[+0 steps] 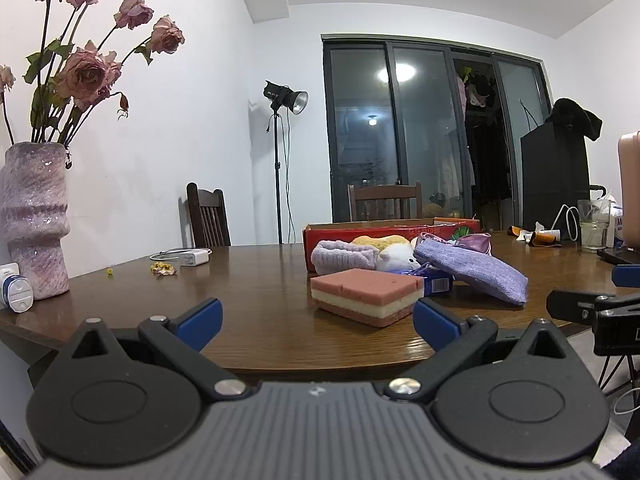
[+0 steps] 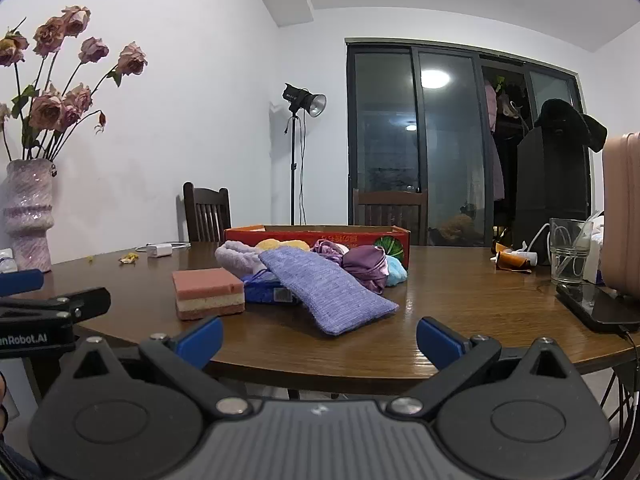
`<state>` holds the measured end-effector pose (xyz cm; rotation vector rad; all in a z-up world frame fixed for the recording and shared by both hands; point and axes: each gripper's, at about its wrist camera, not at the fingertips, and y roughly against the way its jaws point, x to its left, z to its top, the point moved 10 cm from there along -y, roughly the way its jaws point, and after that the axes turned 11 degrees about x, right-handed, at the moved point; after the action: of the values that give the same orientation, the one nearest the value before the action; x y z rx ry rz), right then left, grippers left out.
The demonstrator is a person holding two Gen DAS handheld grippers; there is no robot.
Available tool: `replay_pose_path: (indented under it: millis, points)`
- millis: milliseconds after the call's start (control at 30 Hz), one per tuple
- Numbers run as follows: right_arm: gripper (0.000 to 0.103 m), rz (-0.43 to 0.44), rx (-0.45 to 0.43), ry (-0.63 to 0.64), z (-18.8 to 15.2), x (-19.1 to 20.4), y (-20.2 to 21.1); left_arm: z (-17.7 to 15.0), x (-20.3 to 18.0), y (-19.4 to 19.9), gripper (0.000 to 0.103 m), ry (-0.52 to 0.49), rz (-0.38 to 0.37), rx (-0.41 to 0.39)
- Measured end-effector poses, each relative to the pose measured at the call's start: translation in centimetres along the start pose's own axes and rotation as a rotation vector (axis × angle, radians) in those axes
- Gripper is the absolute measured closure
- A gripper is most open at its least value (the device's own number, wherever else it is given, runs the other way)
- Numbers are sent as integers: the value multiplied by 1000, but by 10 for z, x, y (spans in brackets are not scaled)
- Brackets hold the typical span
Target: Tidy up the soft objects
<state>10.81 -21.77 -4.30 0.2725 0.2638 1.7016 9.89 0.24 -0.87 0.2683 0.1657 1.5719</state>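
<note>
Left gripper (image 1: 318, 322): jaws spread wide, empty, at table edge. Right gripper (image 2: 319, 338): likewise. Brown wooden table (image 2: 460, 292): pink-and-cream layered sponge block (image 1: 366, 294), ribbed purple cloth pouch (image 2: 324, 292), lilac fluffy towel (image 1: 344, 257), heaped before shallow red cardboard box (image 2: 320, 236).

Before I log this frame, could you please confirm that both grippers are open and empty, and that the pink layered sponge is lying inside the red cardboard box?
Not quite: the pink layered sponge lies on the wooden table, in front of the red cardboard box, not inside it; the right wrist view shows this clearly. The rest holds: the left gripper and right gripper are both open and empty.
</note>
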Motion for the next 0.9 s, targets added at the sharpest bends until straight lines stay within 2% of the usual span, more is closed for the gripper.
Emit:
replay_pose_path:
  millis: [900]
  points:
    - [0,-1,15,-27,-2,-3,-2,0,-1,2,0,-8,-11,-4]
